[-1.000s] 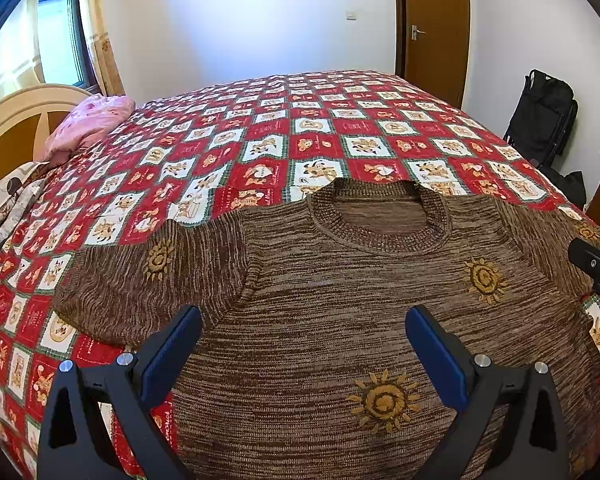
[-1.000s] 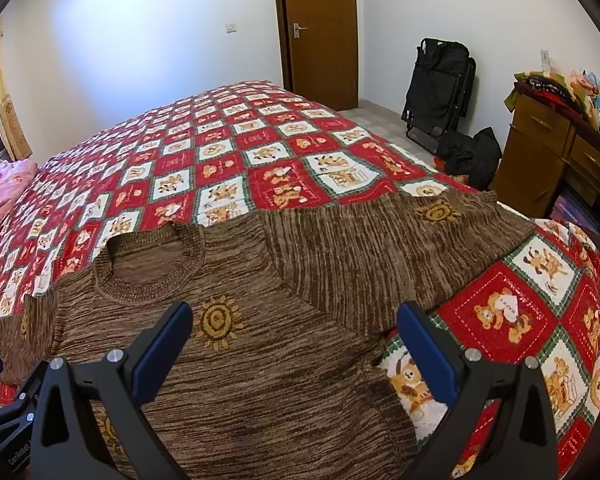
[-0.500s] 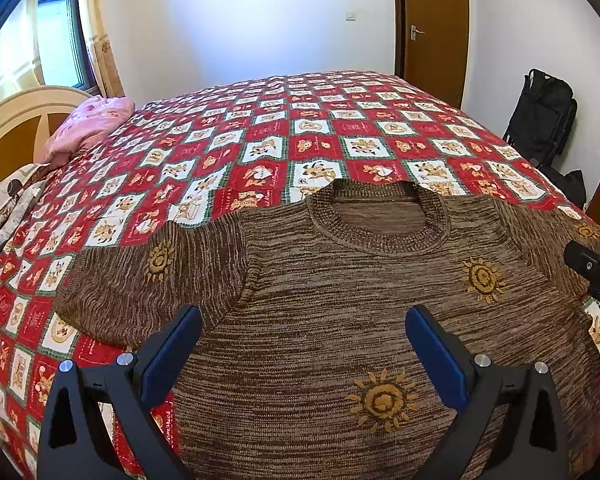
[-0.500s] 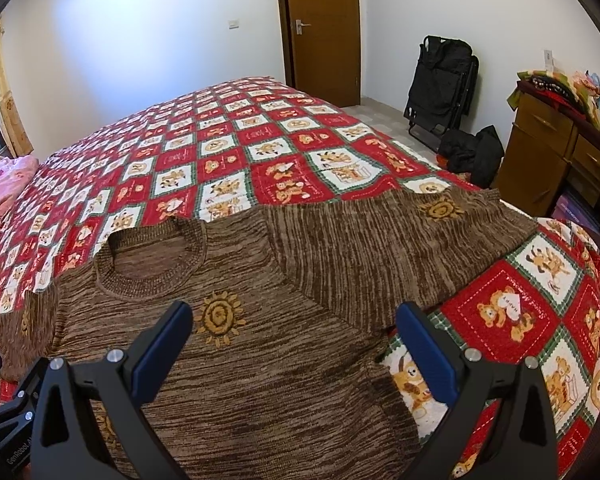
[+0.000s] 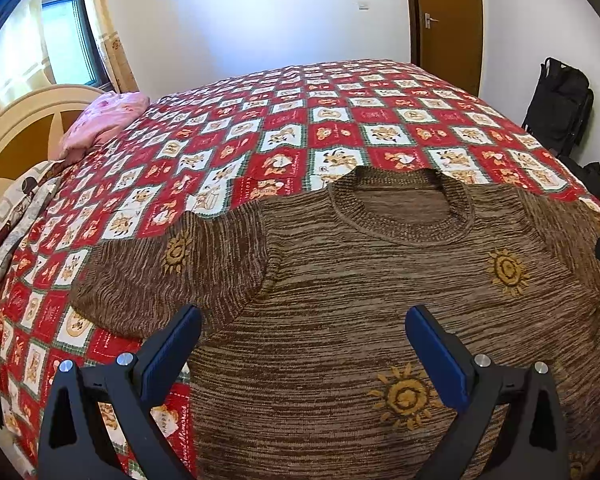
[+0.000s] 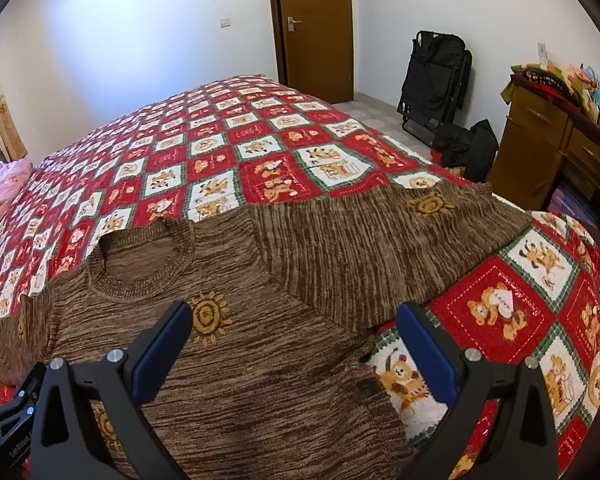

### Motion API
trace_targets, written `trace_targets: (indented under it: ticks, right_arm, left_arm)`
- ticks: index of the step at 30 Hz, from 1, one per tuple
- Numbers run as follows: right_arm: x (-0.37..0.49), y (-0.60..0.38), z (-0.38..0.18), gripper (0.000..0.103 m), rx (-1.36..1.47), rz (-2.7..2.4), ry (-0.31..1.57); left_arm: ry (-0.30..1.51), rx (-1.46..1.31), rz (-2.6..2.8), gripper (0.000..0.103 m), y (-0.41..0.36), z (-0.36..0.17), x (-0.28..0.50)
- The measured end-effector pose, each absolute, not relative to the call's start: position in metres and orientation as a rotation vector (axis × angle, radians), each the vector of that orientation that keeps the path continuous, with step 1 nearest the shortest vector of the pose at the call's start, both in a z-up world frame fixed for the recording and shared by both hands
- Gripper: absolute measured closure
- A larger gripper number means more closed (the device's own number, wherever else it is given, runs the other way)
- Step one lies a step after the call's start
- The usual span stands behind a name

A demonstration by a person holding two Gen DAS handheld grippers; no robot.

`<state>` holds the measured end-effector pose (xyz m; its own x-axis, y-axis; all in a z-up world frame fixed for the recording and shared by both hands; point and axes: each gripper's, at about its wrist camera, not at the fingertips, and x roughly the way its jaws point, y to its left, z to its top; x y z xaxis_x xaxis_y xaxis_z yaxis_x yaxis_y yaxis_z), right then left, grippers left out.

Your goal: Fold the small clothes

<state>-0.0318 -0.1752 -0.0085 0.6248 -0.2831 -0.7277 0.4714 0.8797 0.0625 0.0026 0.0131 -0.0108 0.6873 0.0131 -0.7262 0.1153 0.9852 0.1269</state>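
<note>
Sweater: we see a brown knitted sweater (image 5: 380, 288) lying flat and face up on the bed, collar away from us, hem nearest our grippers.
Left sleeve: it (image 5: 160, 276) lies spread out sideways from the body, on the quilt, with no fold in it.
Right sleeve: it (image 6: 400, 240) also lies stretched out to the side, reaching towards the bed's edge, unfolded.
Collar: the round neck (image 5: 400, 212) is open and lies flat; nothing is turned over it.
Left gripper: our left gripper (image 5: 302, 344) hovers over the lower body of the sweater near the left armpit, jaws spread wide, nothing between them.
Right gripper: our right gripper (image 6: 294, 340) hangs over the right side of the sweater's body, jaws likewise spread wide and empty; one blue finger (image 6: 424, 352) sits over the edge where knit meets quilt.
Quilt: the red and white bear-patterned quilt (image 5: 300, 136) is smooth around the sweater, leaving room for folding.
Other cloth: a pink bundle (image 5: 104, 120) rests by the headboard, well apart from the sweater.
Done so far: we judge that the sweater is laid out and flattened, ready; no fold is visible anywhere.
Left to do: by our reckoning all of the folding remains, namely both sleeves brought in over the body, then the body doubled up.
Progress: we put it at the very start.
</note>
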Motion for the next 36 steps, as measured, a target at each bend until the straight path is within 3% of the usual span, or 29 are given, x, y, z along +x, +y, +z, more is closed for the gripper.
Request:
trace_targets:
  ticks: [8,16,22,26,34,36]
  right_arm:
    - [-0.031,-0.19,-0.01,0.0,0.223,-0.472,0.796]
    - [-0.045,-0.264,0.002,0.003,0.265,-0.59,0.782]
    - [-0.068,-0.374,0.0,0.03,0.517,-0.771,0.767]
    - [-0.075,-0.419,-0.015,0.032,0.645,-0.808,0.799]
    - [-0.047,-0.417,-0.031,0.036,0.455,-0.831,0.92]
    - [-0.043,-0.413,-0.034,0.047,0.4,-0.839,0.934]
  left_arm:
    - [0.823,0.172,-0.044,0.001,0.016,-0.013,0.005]
    - [0.833,0.158,-0.052,0.001,0.021,-0.017,0.008]
    - [0.819,0.133,-0.041,0.001,0.034,-0.013,0.012]
    - [0.825,0.115,-0.032,0.001,0.039,-0.014,0.017]
    - [0.829,0.138,-0.039,0.001,0.036,-0.015,0.018]
    - [0.828,0.134,-0.041,0.001,0.037,-0.015,0.018]
